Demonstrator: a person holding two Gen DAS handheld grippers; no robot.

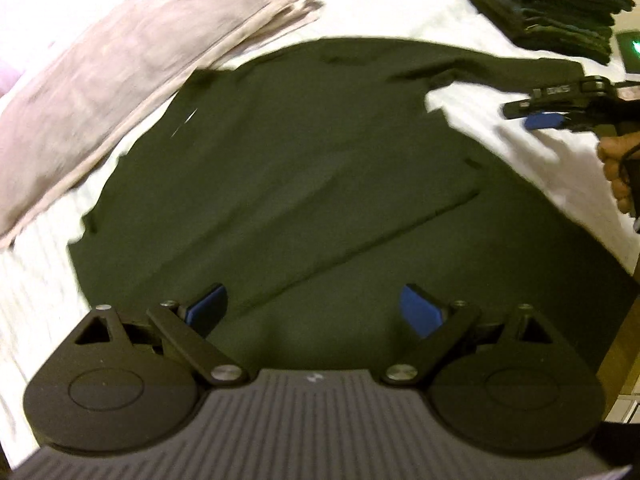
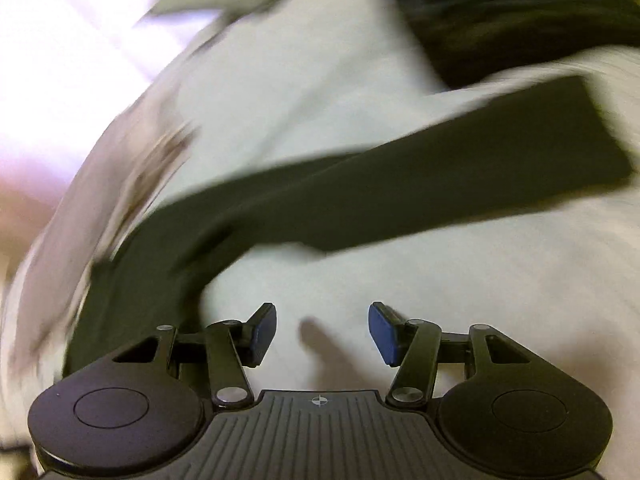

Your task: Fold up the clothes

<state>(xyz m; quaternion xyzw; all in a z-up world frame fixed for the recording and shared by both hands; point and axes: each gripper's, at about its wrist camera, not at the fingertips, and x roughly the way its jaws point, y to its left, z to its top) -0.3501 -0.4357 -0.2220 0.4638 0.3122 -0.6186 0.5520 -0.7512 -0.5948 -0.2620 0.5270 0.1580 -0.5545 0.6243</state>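
A dark green long-sleeved shirt (image 1: 304, 168) lies spread flat on the white bed cover (image 1: 400, 4). My left gripper (image 1: 316, 312) is open and empty, hovering over the shirt's near edge. One sleeve (image 2: 400, 192) stretches out to the right across the cover. My right gripper (image 2: 322, 332) is open and empty above bare cover just short of that sleeve. It also shows in the left wrist view (image 1: 540, 114) at the right, beside the sleeve end. The right wrist view is blurred.
A stack of folded dark clothes (image 1: 552, 4) sits at the far right; it also shows in the right wrist view (image 2: 520, 12). A folded beige cloth (image 1: 112, 92) lies along the far left. The bed's right edge (image 1: 624, 280) drops off near the shirt.
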